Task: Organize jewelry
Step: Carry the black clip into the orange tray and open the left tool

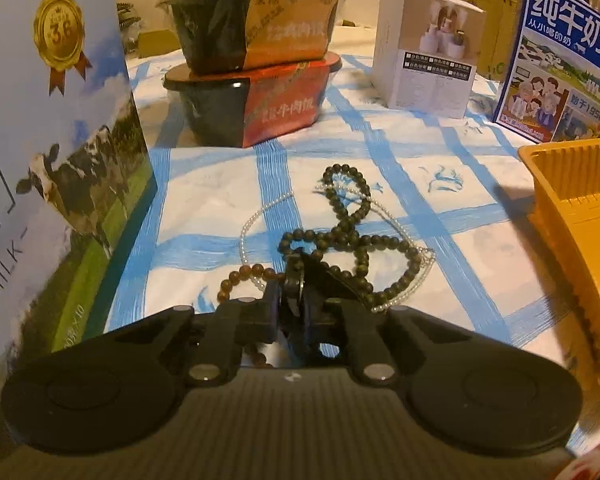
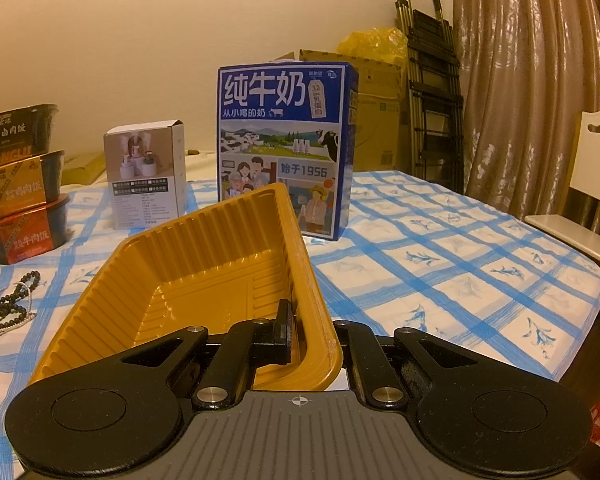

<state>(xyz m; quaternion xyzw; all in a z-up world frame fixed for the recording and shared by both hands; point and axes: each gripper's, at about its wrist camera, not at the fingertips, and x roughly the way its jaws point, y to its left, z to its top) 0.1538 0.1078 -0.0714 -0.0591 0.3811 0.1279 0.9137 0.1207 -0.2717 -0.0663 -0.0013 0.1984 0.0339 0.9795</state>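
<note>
My left tongs (image 1: pixel 296 280) pinch the beads (image 1: pixel 340 236); right tongs (image 2: pixel 300 332) clamp the tray (image 2: pixel 204 264) rim. Nearly all jewelry still lies at the tray's nine o'clock.

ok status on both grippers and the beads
Left gripper shut on dark bead strand, tangled with pearl strand. Right gripper shut on yellow tray wall, tray tilted. Nothing between.

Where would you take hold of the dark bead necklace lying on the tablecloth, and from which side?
Grip the dark bead necklace at its near loop, from above: it lies flat and tangled with a pearl strand, and only the near loop stands clear.
</note>
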